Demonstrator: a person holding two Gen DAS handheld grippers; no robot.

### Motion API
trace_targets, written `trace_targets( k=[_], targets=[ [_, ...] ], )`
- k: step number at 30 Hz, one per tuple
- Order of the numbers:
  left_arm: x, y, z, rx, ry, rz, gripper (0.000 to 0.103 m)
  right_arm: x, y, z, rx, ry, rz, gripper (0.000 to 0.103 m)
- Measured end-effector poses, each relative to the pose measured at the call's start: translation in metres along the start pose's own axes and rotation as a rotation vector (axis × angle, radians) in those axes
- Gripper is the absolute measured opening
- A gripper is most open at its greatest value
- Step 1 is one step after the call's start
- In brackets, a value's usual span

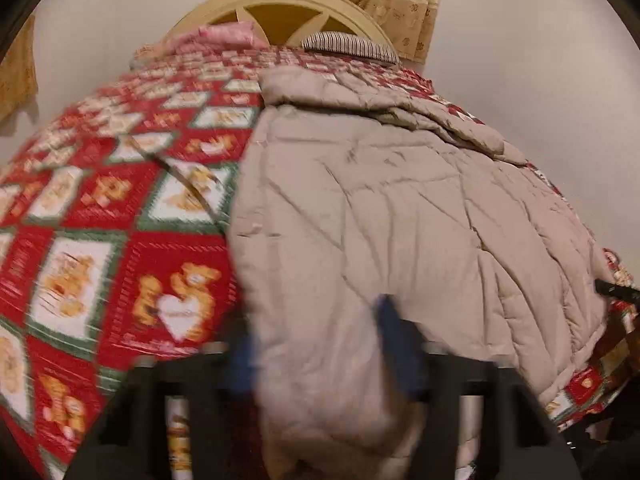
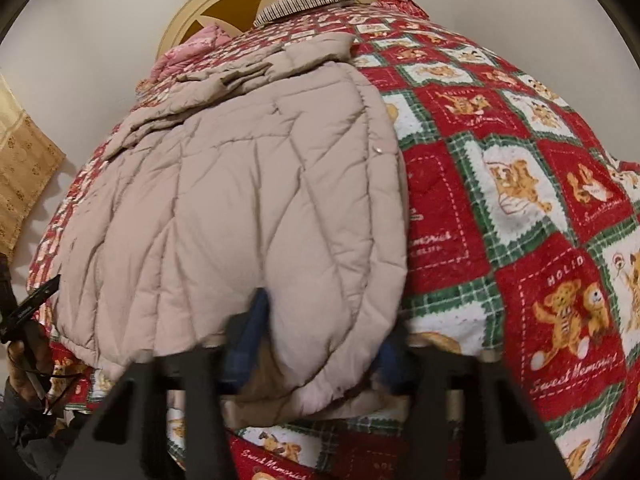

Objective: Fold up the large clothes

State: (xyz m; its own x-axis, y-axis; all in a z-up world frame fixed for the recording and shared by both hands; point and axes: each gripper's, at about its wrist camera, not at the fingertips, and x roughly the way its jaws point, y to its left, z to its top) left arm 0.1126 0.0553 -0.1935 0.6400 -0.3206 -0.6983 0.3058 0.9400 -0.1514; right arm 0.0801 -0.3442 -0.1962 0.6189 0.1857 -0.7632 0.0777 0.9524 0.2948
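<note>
Bed's got a red-and-green teddy bear quilt (image 2: 520, 208) on it, cream round headboard (image 1: 280, 4) up at 12 o'clock against a white wall, with a striped pillow (image 1: 348, 44) and a pink one (image 1: 224, 36) in front of it. The big beige puffer coat (image 1: 400, 200) lies spread on the quilt. The left gripper (image 1: 320, 344) has its blue fingers (image 1: 400, 344) clenched on the coat's near hem at 6 o'clock. Right gripper (image 2: 320, 336) is the same, fingers (image 2: 256, 320) pinching the hem on its side.
</note>
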Motion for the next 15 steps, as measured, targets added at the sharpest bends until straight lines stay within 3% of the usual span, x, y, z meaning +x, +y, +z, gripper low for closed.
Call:
trace_targets(
  k=[1, 4, 15],
  targets=[
    [-0.006, -0.002, 0.001, 0.026, -0.018, 0.009, 0.017, -0.003, 0.001, 0.000, 0.002, -0.004, 0.013, 0.022],
    [-0.035, -0.001, 0.006, 0.039, -0.082, -0.023, 0.012, -0.017, 0.003, 0.001, -0.008, -0.019, 0.044, 0.016],
    [-0.154, 0.003, 0.032, -0.027, -0.282, -0.272, 0.010, -0.121, 0.006, -0.007, 0.031, -0.129, 0.295, 0.012]
  ],
)
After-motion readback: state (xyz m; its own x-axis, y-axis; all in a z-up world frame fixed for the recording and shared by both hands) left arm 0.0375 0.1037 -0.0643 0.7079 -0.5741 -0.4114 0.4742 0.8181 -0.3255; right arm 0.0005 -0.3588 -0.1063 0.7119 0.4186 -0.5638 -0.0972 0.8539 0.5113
